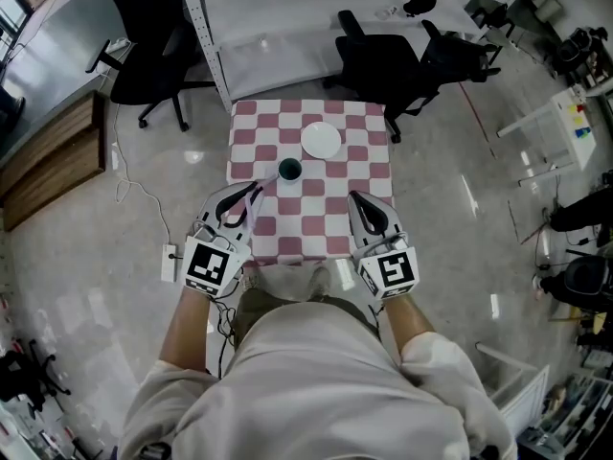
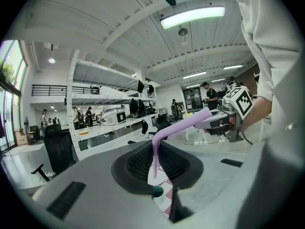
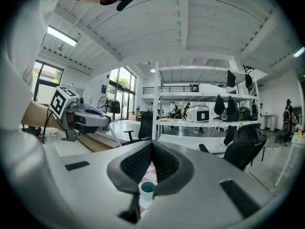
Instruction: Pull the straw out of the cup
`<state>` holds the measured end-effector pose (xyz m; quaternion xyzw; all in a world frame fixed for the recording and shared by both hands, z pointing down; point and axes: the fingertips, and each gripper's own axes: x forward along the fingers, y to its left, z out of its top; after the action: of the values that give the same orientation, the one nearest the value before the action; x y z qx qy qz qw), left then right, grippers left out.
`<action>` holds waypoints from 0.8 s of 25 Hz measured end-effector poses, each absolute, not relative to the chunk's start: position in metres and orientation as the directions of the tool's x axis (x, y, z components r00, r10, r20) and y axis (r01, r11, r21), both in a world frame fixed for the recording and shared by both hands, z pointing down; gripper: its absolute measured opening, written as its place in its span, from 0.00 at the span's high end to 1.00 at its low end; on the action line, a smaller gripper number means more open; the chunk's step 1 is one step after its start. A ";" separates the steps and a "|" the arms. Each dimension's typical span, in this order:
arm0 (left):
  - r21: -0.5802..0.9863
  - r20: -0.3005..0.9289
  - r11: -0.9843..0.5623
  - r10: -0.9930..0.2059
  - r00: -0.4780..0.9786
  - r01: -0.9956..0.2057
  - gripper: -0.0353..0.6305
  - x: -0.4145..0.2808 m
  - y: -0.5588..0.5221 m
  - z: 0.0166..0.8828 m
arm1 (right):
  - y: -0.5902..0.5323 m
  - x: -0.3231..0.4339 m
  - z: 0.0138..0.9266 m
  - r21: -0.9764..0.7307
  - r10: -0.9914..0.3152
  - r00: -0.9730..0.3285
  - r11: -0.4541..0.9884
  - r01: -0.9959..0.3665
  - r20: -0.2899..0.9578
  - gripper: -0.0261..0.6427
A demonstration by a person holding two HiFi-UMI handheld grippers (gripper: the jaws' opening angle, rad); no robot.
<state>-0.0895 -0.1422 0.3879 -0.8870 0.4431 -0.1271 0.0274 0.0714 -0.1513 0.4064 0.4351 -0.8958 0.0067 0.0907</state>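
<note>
A dark green cup [image 1: 289, 170] stands on the pink-and-white checked table [image 1: 316, 226], with no straw in it. My left gripper [image 1: 251, 194] is shut on a bent lilac straw [image 1: 252, 199], held up near the table's front left, short of the cup. In the left gripper view the straw [image 2: 180, 126] runs down between the pads and bends off to the right, with the cup [image 2: 157, 191] below. My right gripper [image 1: 355, 199] hovers at the front right, shut and holding nothing. The right gripper view shows the cup [image 3: 147, 188] beneath its closed jaws.
A white plate [image 1: 321, 140] lies behind the cup. Black office chairs [image 1: 383, 60] and a white shelf rack [image 1: 206, 27] stand beyond the table's far edge. A wooden bench [image 1: 53, 161] is off to the left. A cable trails over the floor [image 1: 134, 195].
</note>
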 end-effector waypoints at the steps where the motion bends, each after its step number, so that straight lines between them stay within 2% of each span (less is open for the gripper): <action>1: -0.160 0.201 -0.605 -0.793 0.575 -0.780 0.89 -0.090 -0.142 0.388 | -0.151 0.071 0.406 0.068 -0.778 -0.606 0.622 -0.780 0.168 0.96; 20: -0.162 0.186 -0.611 -0.790 0.584 -0.775 0.89 -0.091 -0.133 0.380 | -0.146 0.065 0.408 0.069 -0.771 -0.614 0.630 -0.773 0.166 0.96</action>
<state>-0.0911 -0.1326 0.3800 -0.8894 0.4399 -0.1203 0.0314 0.0647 -0.1463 0.4084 0.4299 -0.8984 0.0046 0.0903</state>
